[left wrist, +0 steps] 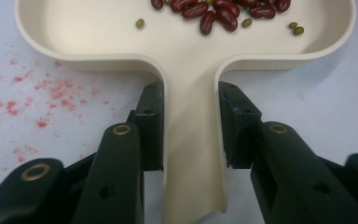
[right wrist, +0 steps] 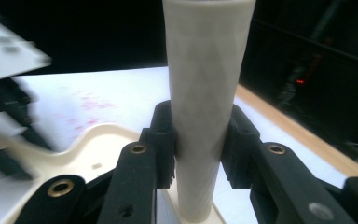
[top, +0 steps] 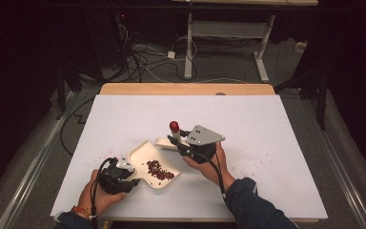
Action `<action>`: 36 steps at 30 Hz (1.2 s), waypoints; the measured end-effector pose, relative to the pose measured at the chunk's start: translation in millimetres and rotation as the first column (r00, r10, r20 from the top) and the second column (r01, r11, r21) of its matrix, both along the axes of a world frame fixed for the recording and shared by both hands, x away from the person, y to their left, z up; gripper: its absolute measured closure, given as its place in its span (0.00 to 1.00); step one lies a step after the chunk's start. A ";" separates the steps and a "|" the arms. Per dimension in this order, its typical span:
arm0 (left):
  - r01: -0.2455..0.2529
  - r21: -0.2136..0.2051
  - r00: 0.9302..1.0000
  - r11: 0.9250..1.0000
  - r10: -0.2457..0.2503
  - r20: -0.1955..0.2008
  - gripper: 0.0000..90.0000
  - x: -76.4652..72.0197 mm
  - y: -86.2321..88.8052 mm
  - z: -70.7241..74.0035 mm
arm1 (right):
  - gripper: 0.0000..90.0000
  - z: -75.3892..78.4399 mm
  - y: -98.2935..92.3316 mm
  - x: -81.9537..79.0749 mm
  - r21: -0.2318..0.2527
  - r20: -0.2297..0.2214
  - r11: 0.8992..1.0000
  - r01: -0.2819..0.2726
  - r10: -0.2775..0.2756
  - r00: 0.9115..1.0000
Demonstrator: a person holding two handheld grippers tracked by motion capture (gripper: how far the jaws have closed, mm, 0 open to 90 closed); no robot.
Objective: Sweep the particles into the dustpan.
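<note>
A cream tray point(top: 145, 155) lies on the white table point(top: 267, 129), holding red kidney beans point(left wrist: 216, 11) and a few green beans point(left wrist: 140, 22). Its handle point(left wrist: 191, 154) is pinched by the left gripper point(left wrist: 191, 126). A cream scoop's handle point(right wrist: 205, 93), red-tipped point(top: 174, 126), is clamped upright by the right gripper point(right wrist: 200, 140) just behind the tray. No legible writing.

A white table point(top: 267, 143) with a wooden far edge point(top: 186, 88) carried faint pink-red smears point(left wrist: 42, 95) and specks scattered over its surface. Beyond it, on the grey floor point(top: 228, 71), lay a tangle of dark and white cables point(top: 143, 59). A second table's white metal legs point(top: 228, 33) stood farther back, against a dark background.
</note>
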State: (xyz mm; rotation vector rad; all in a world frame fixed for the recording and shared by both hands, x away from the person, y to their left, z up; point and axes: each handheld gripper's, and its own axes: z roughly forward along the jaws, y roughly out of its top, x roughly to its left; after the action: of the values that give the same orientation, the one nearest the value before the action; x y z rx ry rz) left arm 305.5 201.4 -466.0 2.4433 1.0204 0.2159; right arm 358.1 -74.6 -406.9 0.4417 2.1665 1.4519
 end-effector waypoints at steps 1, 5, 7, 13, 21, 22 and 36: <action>-0.003 -0.003 1.000 1.000 0.003 0.001 0.71 0.1 -0.1 -0.5 | 0.78 1.6 -2.1 -3.6 0.000 -0.002 1.000 -0.013 0.013 1.000; -0.002 0.008 1.000 1.000 0.002 -0.004 0.71 1.2 -0.5 -1.9 | 0.78 11.9 -15.2 -13.3 0.054 -0.025 0.998 -0.031 0.033 0.999; -0.003 0.011 1.000 1.000 0.003 -0.006 0.71 1.6 -0.9 -2.4 | 0.78 16.8 -21.4 -16.5 0.071 0.001 0.997 0.004 -0.004 1.000; -0.003 0.019 1.000 1.000 0.003 -0.009 0.71 2.5 -1.8 -3.1 | 0.78 15.8 -33.6 -11.4 0.096 -0.001 0.993 0.069 -0.069 0.998; -0.003 0.021 1.000 1.000 0.003 -0.002 0.71 2.4 -1.7 -4.1 | 0.77 7.4 -33.2 -10.5 0.076 -0.012 0.996 0.056 -0.055 0.998; -0.004 0.021 1.000 1.000 0.004 -0.002 0.71 2.3 -1.8 -4.2 | 0.78 6.6 -32.5 -10.9 0.074 -0.010 0.996 0.053 -0.052 0.999; -0.004 0.024 1.000 1.000 0.004 0.001 0.71 3.4 -1.4 -4.2 | 0.77 4.3 -19.4 -26.1 0.059 -0.006 0.998 -0.019 0.019 1.000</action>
State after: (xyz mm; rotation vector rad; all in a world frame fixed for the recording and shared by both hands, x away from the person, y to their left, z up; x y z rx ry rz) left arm 308.9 200.0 -470.3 2.4626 1.0282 0.2322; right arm 332.0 -94.0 -402.6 0.4484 2.1423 1.5303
